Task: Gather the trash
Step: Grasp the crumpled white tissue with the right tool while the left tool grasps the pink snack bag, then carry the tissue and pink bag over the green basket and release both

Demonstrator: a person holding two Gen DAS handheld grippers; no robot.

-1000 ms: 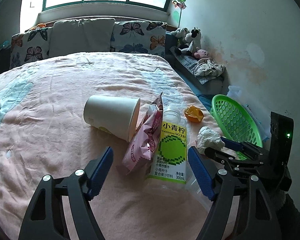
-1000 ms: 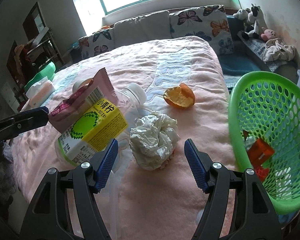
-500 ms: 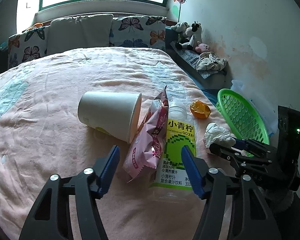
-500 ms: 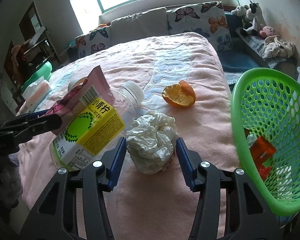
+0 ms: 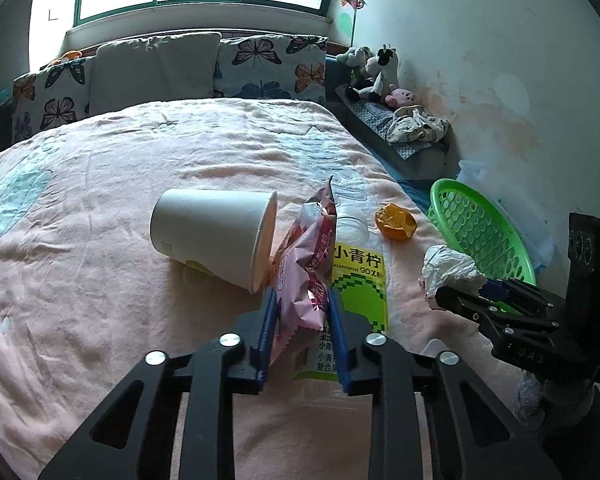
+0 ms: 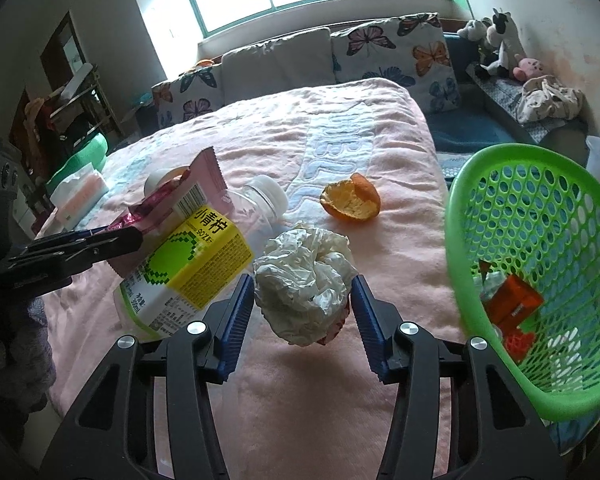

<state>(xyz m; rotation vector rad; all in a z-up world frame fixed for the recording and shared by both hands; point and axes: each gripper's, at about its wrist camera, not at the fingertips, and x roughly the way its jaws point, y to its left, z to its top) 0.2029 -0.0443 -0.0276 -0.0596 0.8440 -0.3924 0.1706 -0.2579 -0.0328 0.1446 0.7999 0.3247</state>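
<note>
On the bed (image 5: 100, 240), a wrapper (image 5: 306, 264) is pinched by the left gripper (image 5: 302, 320) jaws and a paper wad (image 6: 306, 280) by the right gripper (image 6: 302, 312) jaws, while a cup (image 5: 216, 236), bottle (image 6: 188, 276) and peel (image 6: 350, 202) are left outside the partly filled basket (image 6: 540, 216).

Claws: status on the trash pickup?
Left claw shut on wrapper. Right claw shut on tissue wad. Bottle, cup, peel on bed; basket right.

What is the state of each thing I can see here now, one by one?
left gripper: shut on pink snack wrapper
right gripper: closed around crumpled tissue
paper cup: lying on its side
bottle: lying down, capped
orange peel: loose on bed
green basket: holds some trash
</note>
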